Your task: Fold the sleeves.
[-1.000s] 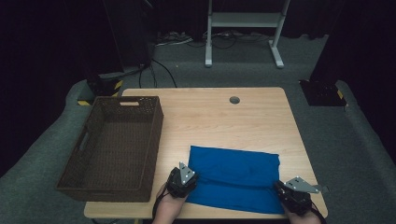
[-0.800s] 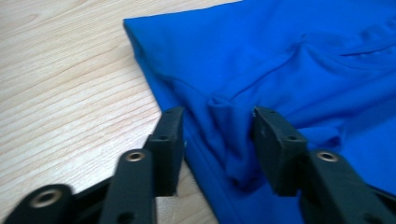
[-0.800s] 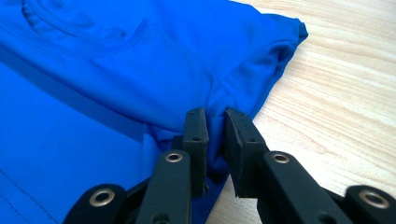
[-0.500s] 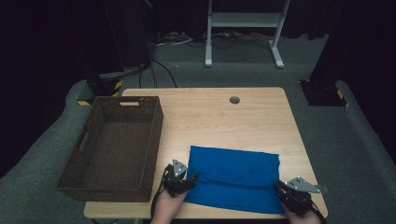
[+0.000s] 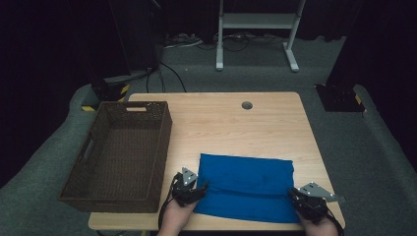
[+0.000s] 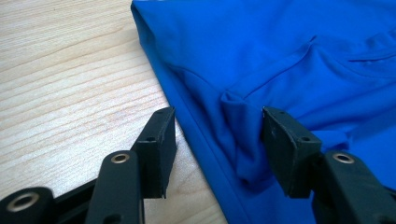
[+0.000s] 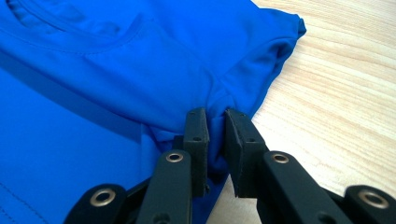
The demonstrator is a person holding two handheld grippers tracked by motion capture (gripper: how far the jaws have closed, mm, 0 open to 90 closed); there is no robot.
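Observation:
A folded blue shirt (image 5: 246, 187) lies flat on the wooden table (image 5: 236, 128), near its front edge. My left gripper (image 5: 200, 188) sits at the shirt's left edge. Its jaws stand open in the left gripper view, straddling a raised fold of the blue shirt (image 6: 280, 60) at the left gripper (image 6: 217, 149). My right gripper (image 5: 294, 195) is at the shirt's front right corner. In the right gripper view the right gripper (image 7: 215, 140) is shut on a pinch of the blue shirt (image 7: 116, 70).
A dark wicker basket (image 5: 123, 152) stands on the left side of the table, beside the shirt. A round cable hole (image 5: 247, 105) sits near the table's far edge. Bare wood lies behind the shirt. A metal stand (image 5: 255, 29) is on the floor beyond.
My left gripper has shifted slightly left and turned toward the shirt's left edge. The right gripper and the shirt have stayed in place.

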